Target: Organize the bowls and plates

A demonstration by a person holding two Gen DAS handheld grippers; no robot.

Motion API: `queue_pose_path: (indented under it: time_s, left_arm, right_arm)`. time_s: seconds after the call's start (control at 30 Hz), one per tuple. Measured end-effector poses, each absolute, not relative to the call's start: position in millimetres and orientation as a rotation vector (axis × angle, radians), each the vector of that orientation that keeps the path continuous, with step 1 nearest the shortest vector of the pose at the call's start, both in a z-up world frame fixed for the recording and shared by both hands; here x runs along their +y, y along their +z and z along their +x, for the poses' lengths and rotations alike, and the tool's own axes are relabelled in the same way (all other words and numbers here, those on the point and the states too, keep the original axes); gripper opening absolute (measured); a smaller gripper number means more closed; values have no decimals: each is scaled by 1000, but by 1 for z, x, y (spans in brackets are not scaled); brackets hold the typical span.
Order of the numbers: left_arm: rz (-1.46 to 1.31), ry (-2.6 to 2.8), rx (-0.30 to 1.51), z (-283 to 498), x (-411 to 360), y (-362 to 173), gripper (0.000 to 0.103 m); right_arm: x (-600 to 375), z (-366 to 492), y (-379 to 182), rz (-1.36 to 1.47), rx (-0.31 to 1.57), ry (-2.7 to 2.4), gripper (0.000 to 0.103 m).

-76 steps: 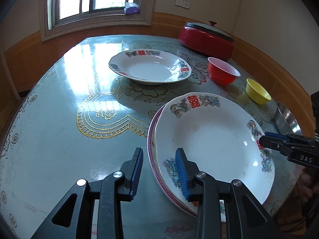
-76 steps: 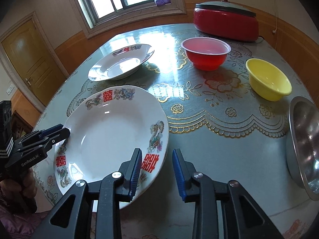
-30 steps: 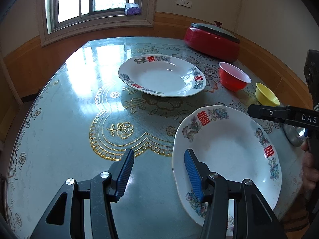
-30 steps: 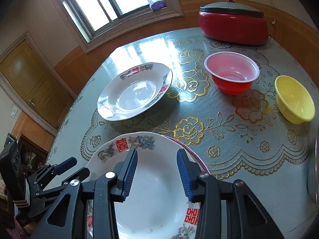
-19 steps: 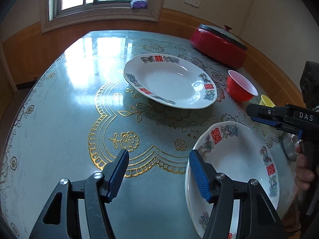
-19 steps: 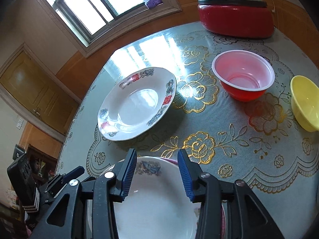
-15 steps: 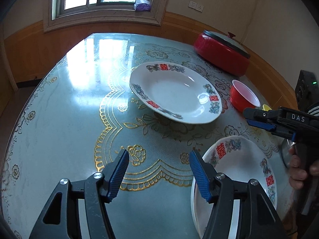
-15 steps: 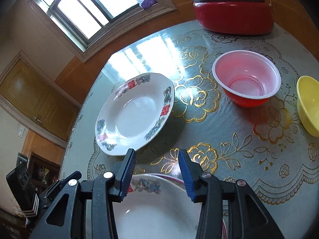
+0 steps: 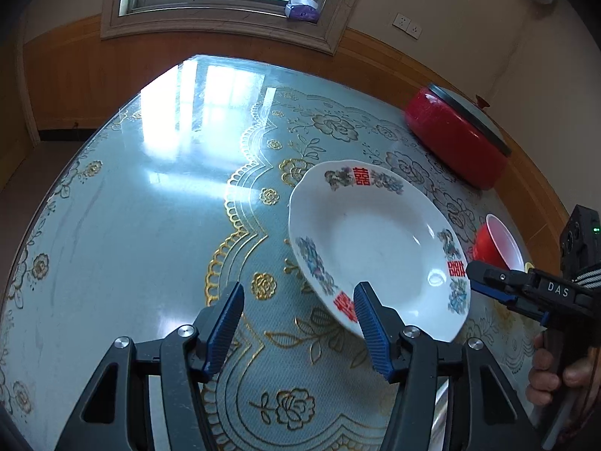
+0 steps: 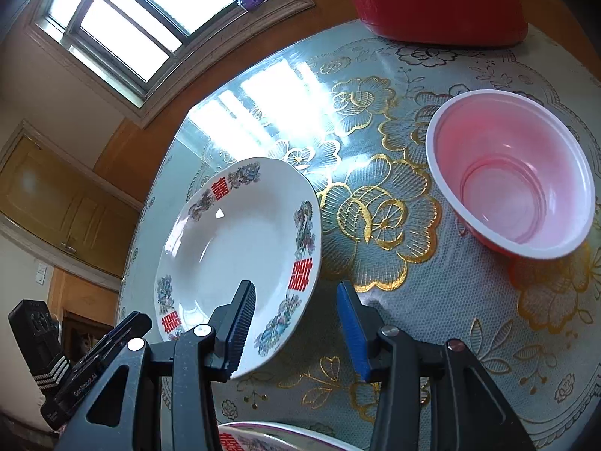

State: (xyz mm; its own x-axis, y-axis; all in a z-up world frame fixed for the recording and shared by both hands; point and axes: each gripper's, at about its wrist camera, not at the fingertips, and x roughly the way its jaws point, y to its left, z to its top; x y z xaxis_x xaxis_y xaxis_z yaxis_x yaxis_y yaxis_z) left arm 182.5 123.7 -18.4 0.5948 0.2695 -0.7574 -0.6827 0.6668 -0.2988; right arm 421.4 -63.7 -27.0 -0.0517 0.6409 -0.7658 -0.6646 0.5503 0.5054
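A white deep plate (image 9: pixel 379 248) with red characters and flowers on its rim lies on the table; it also shows in the right wrist view (image 10: pixel 240 259). My left gripper (image 9: pixel 298 321) is open, its right finger at the plate's near rim. My right gripper (image 10: pixel 295 332) is open and straddles the plate's right rim; it also shows in the left wrist view (image 9: pixel 488 282). A red plastic bowl (image 10: pixel 511 176) stands to the right of the plate. The rim of the stacked plates (image 10: pixel 278 438) shows at the bottom edge of the right wrist view.
A red lidded cooker (image 9: pixel 456 139) stands at the table's far right edge, also in the right wrist view (image 10: pixel 435 0). The round table (image 9: pixel 124 225) has a glass top over a gold-patterned cloth. A window and wood panelling lie behind.
Both grippers have moved forward from the stacked plates to the far plate, which now lies close between them. Both stayed open.
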Motion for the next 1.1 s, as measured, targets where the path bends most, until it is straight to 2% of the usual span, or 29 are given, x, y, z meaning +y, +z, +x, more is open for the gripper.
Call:
queue_pose_path:
  time_s: [0.17, 0.3, 0.37, 0.4, 0.6, 1.1]
  left_arm:
    - [-611, 580, 752, 208, 147, -25, 54]
    - [-620, 549, 774, 230, 163, -34, 44]
    - [-611, 530, 783, 240, 167, -38, 41]
    - [-608, 523, 795, 246, 169, -40, 37]
    - [-597, 530, 804, 245, 167, -44, 28]
    - [-472, 501, 776, 218, 124, -24, 27]
  right_arm:
    - [-47, 425, -38, -36, 1255, 1080, 45]
    - [-37, 424, -49, -59, 1269, 1099, 45]
    - [-30, 423, -53, -69, 1271, 1104, 33]
    - [-28, 422, -54, -82, 1260, 1106, 32]
    - [-18, 410, -50, -210, 1185, 1077, 26]
    - [-43, 411, -38, -183, 1149, 1122, 25]
